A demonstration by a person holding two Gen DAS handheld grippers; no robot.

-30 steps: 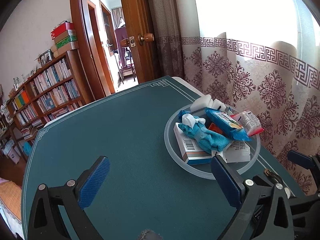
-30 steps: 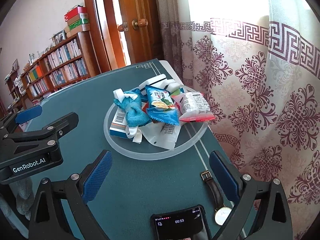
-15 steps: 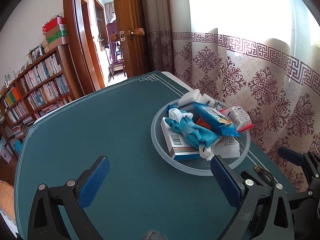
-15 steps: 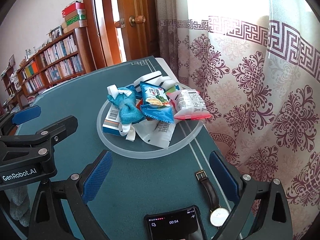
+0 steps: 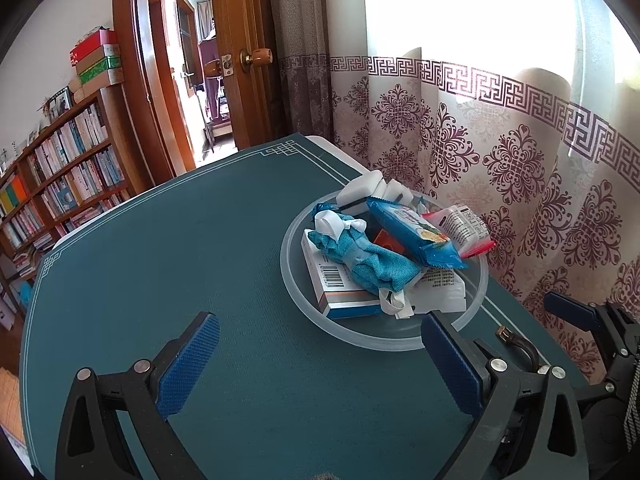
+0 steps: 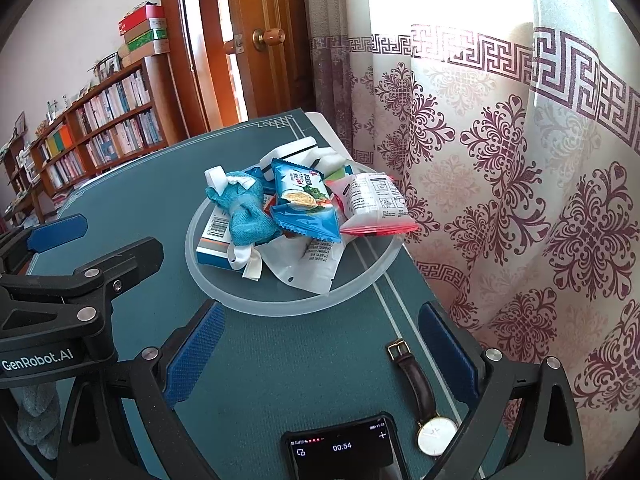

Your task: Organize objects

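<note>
While the heap of objects sits piled in the translucent tray (image 6: 224, 300), nothing in it has been disturbed over the last second; the only change is in viewpoint. Both cameras have shifted slightly, and the tray appears a little differently placed in each view, so the claws have drifted rather than acted.

Contents, top down: a blue snack packet (image 6: 304, 204) lies across the middle, a white and red packet (image 6: 372, 204) leans on its curtain side, and a teal cloth pouch (image 6: 244, 212) with a white ribbon rests over a barcoded box (image 6: 214, 236). A white printed sachet (image 6: 308, 260) lies beneath at the near rim, and a white block (image 6: 292, 152) sits at the far rim. The tray stands close to the table (image 5: 160, 280) edge that runs along the curtain (image 6: 520, 160).

Outside the tray, a wristwatch (image 6: 420, 396) lies near the same edge, at the near corner, beside a phone (image 6: 344, 448) showing a running timer.

The left claw (image 5: 320, 364) is spread wide and holds nothing; it hovers above the table short of the tray's near rim. The right claw (image 6: 320, 356) is likewise spread wide and empty, with the watch inside its span.

Judgement: the tray looks filled, with the watch and perhaps the phone left out. No grasp has begun, so progress in this interval is nil.
</note>
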